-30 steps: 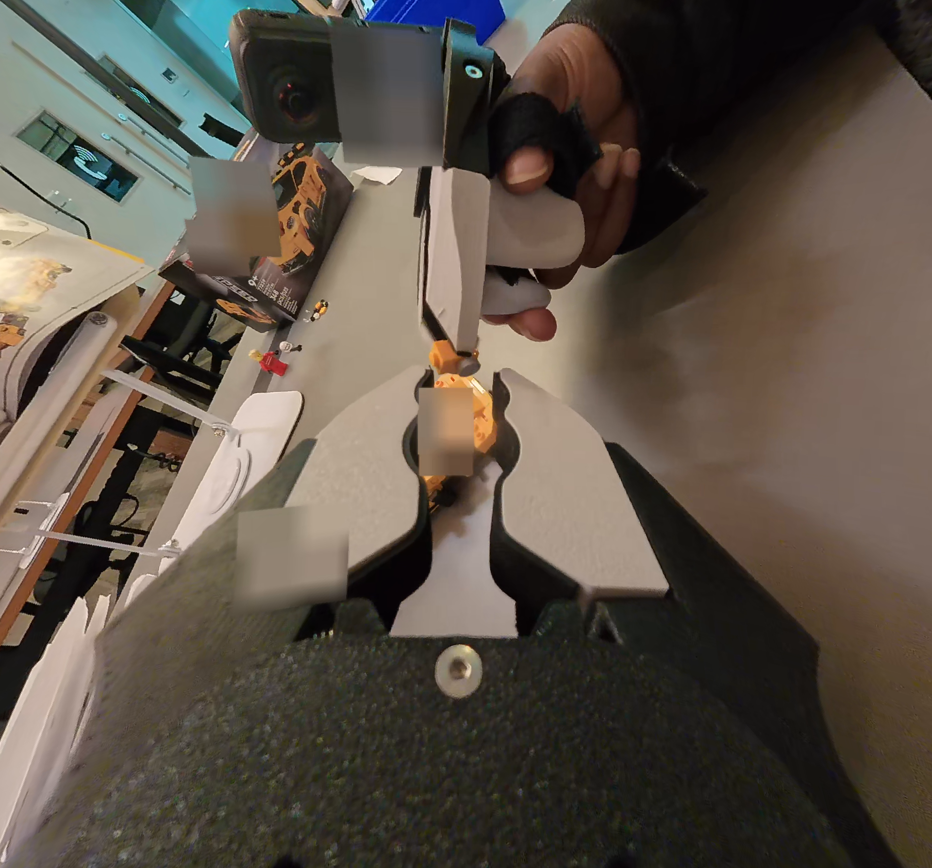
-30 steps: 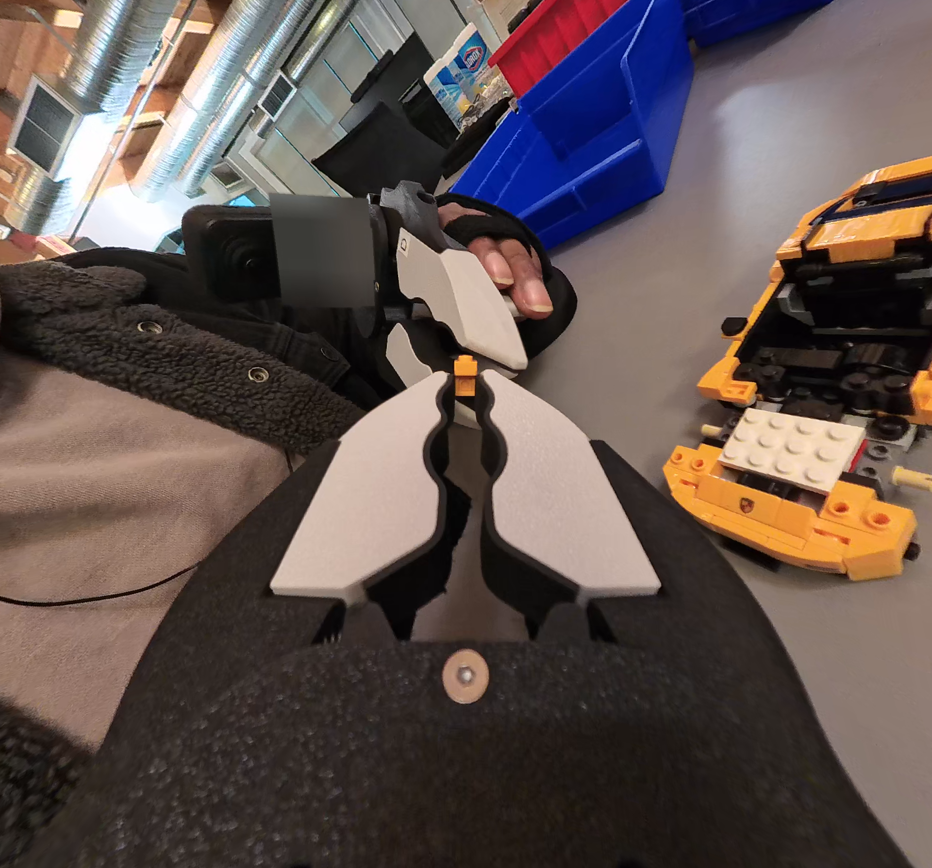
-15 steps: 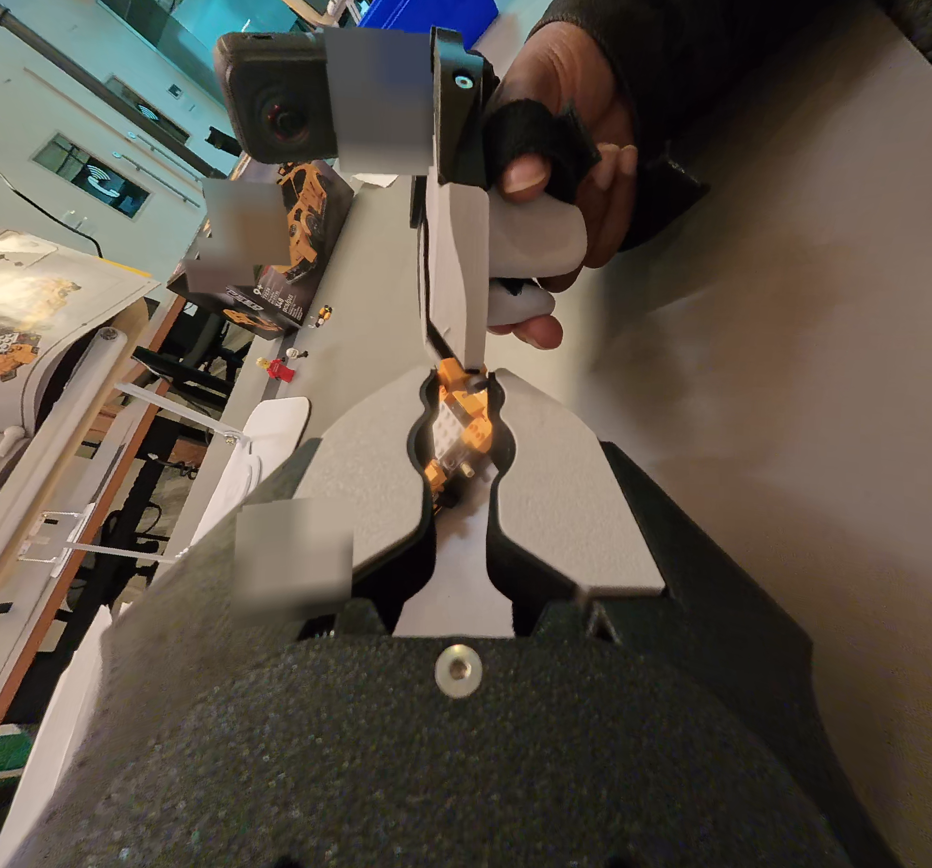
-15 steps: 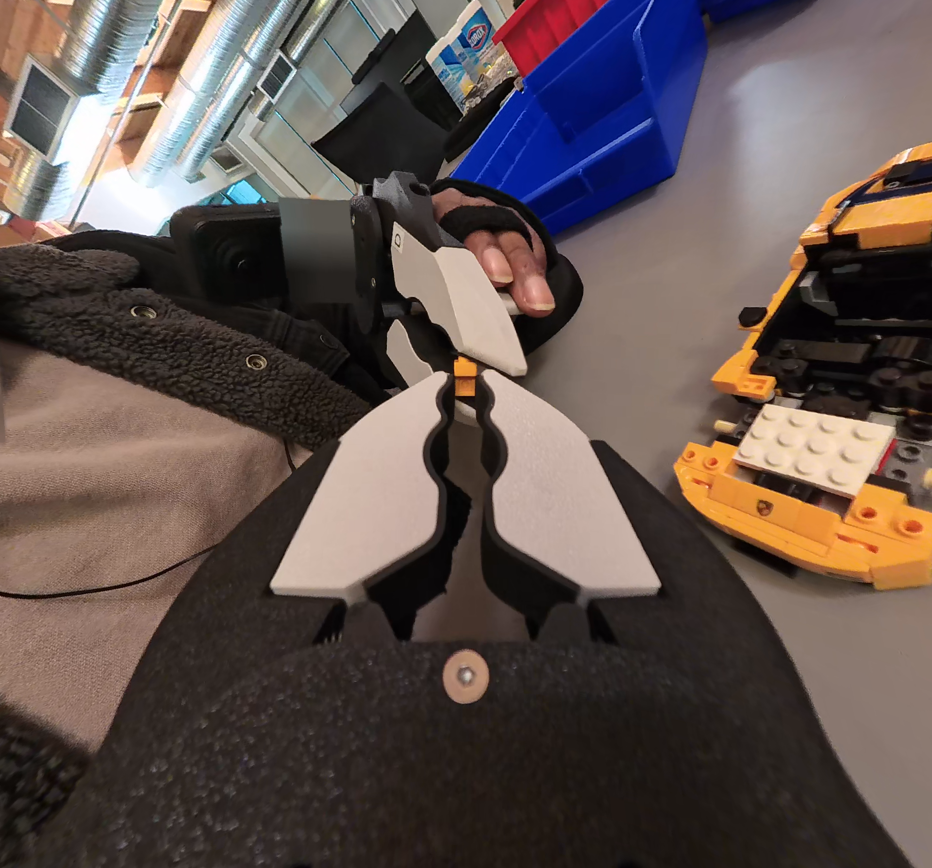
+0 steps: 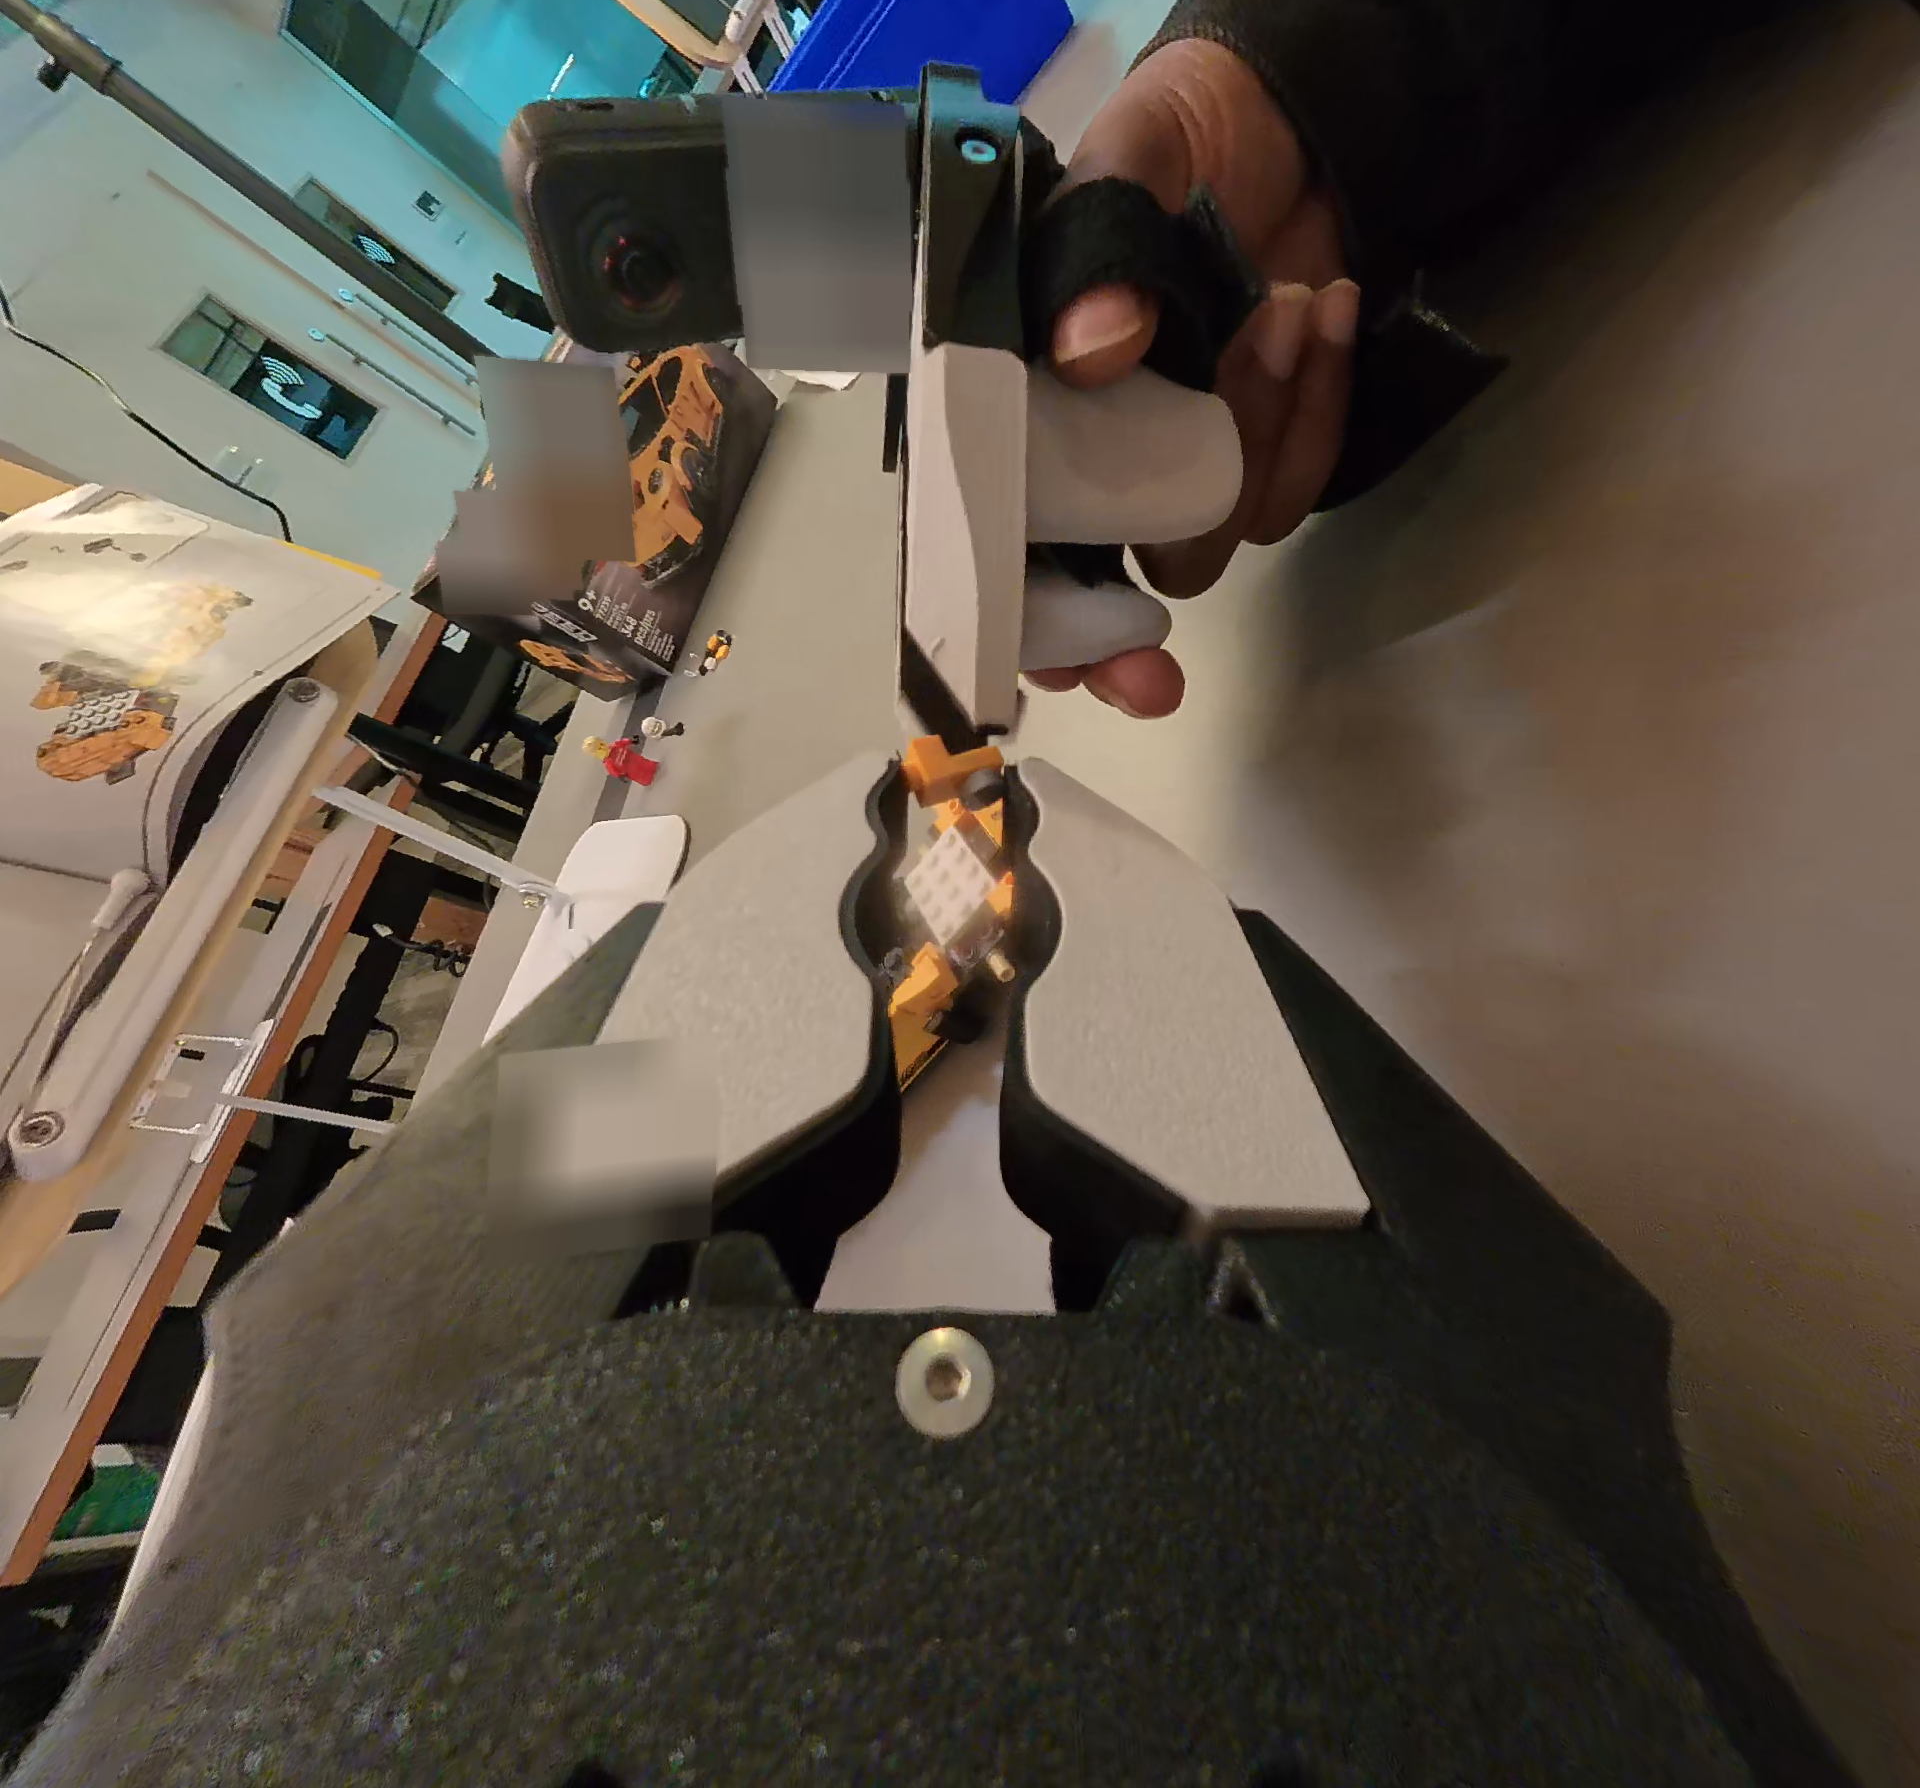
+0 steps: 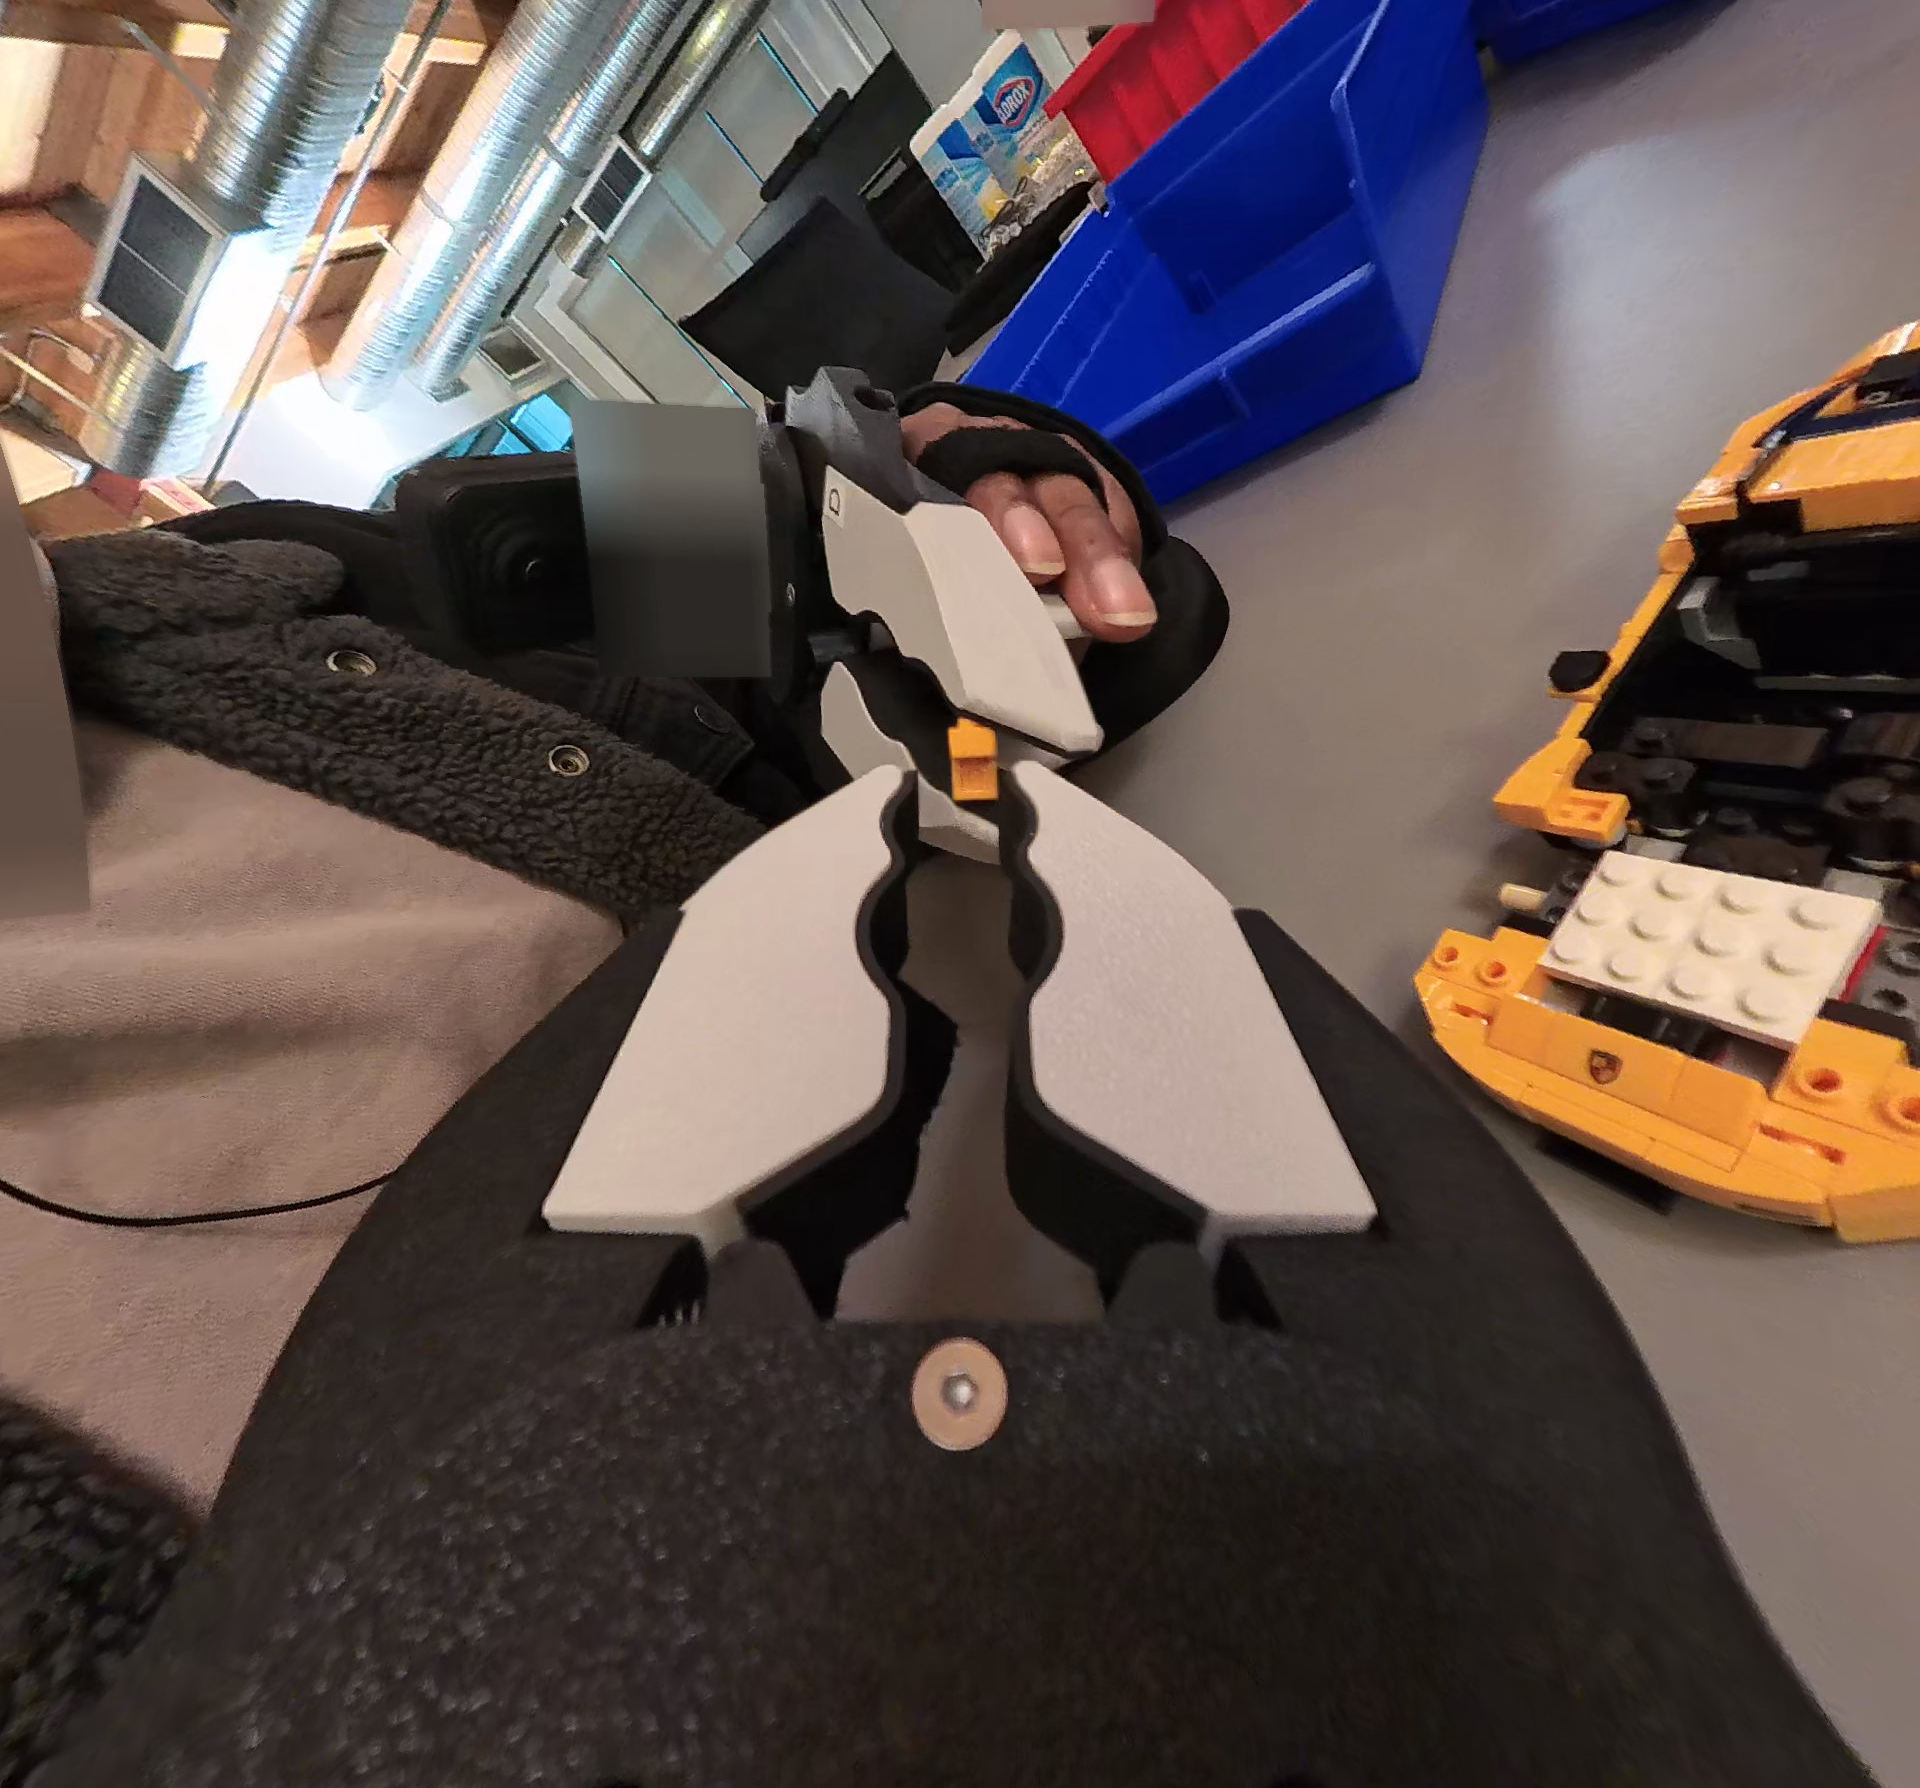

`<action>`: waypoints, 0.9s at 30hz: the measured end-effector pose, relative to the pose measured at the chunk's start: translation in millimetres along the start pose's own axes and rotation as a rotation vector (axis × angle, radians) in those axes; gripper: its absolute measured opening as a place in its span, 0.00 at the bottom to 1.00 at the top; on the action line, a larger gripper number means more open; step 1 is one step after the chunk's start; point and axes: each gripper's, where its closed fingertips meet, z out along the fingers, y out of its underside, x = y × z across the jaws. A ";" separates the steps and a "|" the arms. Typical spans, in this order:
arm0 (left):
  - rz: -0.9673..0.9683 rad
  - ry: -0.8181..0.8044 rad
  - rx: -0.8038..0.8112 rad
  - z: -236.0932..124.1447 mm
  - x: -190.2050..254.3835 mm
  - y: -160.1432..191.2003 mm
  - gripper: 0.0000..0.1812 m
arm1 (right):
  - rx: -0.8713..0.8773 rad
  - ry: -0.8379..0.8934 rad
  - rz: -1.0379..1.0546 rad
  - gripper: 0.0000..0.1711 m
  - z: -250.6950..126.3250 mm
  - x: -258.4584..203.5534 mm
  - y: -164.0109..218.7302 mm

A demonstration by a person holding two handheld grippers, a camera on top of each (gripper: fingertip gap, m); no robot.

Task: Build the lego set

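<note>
grey claw (image 5: 951, 782) fingers, black textured body, silver screw

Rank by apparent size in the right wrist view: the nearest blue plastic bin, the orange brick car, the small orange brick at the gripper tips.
1. Nearest blue plastic bin
2. Orange brick car, partly cut off by the frame edge, so the order of the first two is unsure
3. Small orange brick, clearly smallest

2 blue bins (image 6: 1299, 211), red bin (image 6: 1236, 3) behind, wipes tubs (image 6: 987, 128), silver ducts (image 6: 499, 107) overhead
</note>
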 end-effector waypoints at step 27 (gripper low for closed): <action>-0.502 0.200 -0.020 -2.6 -7.0 28.4 0.08 | -0.287 0.344 -0.351 0.04 -13.2 37.5 24.3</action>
